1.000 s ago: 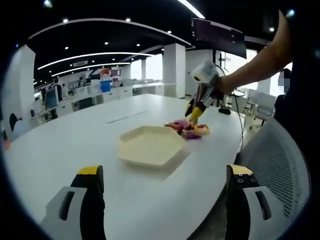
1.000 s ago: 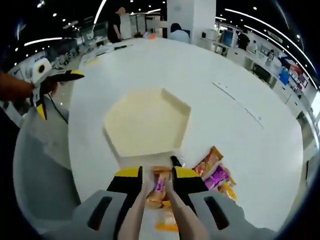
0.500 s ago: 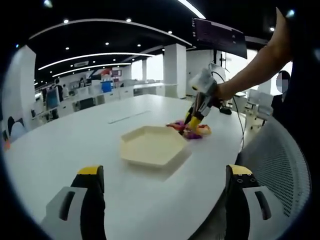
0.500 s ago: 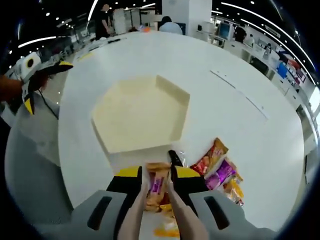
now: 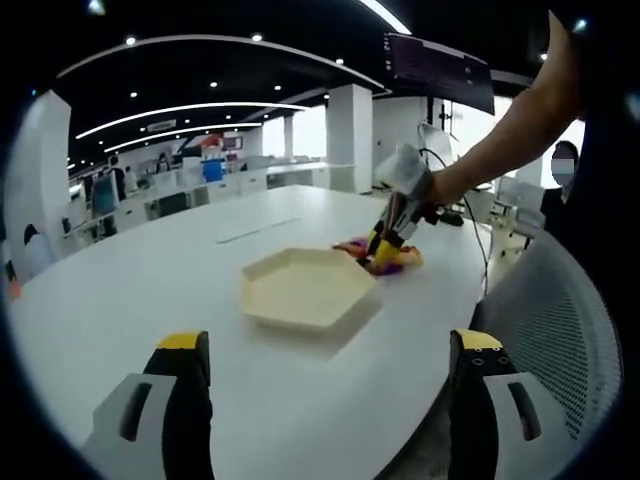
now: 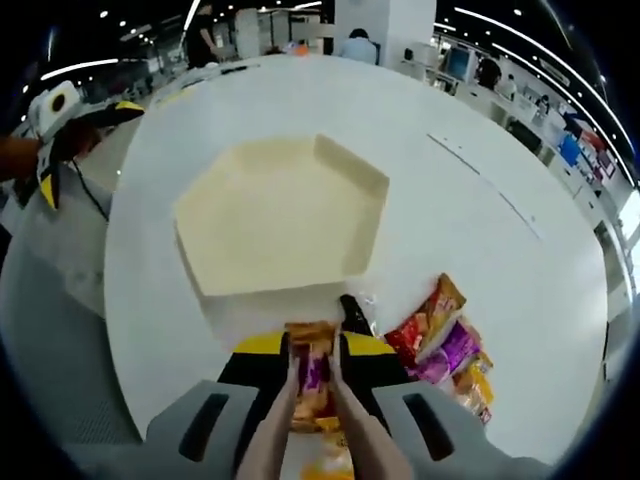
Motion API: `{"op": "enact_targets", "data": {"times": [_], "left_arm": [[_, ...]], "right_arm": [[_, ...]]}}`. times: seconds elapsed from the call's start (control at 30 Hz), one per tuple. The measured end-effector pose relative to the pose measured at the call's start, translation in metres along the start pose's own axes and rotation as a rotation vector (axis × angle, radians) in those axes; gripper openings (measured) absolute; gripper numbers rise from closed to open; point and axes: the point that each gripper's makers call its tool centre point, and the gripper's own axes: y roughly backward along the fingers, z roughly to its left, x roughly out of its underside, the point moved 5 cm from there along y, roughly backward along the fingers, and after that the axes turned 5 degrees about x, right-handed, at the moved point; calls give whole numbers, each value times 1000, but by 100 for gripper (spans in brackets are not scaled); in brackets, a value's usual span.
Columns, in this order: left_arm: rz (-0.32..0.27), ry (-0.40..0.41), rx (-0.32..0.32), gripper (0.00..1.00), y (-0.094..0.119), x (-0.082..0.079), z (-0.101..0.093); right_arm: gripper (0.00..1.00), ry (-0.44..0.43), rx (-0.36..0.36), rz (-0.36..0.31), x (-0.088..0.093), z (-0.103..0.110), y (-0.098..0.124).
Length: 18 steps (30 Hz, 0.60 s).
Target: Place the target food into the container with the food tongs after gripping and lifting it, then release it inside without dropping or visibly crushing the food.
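My right gripper (image 6: 313, 345) is shut on beige food tongs (image 6: 262, 440), and the tongs clamp an orange and purple snack packet (image 6: 312, 372) just short of the near edge of the cream hexagonal tray (image 6: 270, 220). In the left gripper view that gripper (image 5: 392, 228) hangs over the heap of snack packets (image 5: 385, 260) at the tray's (image 5: 300, 290) far right side. My left gripper (image 5: 325, 375) stands open above the white table, well back from the tray, with nothing between its jaws. It also appears at the upper left of the right gripper view (image 6: 62, 125).
More snack packets (image 6: 445, 340) lie on the table (image 6: 480, 200) right of my right gripper. A grey mesh chair (image 5: 555, 320) stands at the table's edge. A person's arm (image 5: 500, 140) reaches in from the right. Desks and people fill the far background.
The right gripper, with tongs and packet, has shifted towards the tray, which now looks nearer and larger. The packet stays clamped. The left gripper has hardly moved.
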Motion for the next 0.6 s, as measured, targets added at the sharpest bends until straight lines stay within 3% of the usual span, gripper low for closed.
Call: {"op": "enact_targets", "data": {"times": [0.23, 0.6], "left_arm": [[0, 2, -6, 96, 0, 0, 1], [1, 1, -3, 95, 0, 0, 1]], "right_arm": [[16, -2, -7, 29, -2, 1, 1], [17, -11, -25, 12, -11, -8, 17]]}}
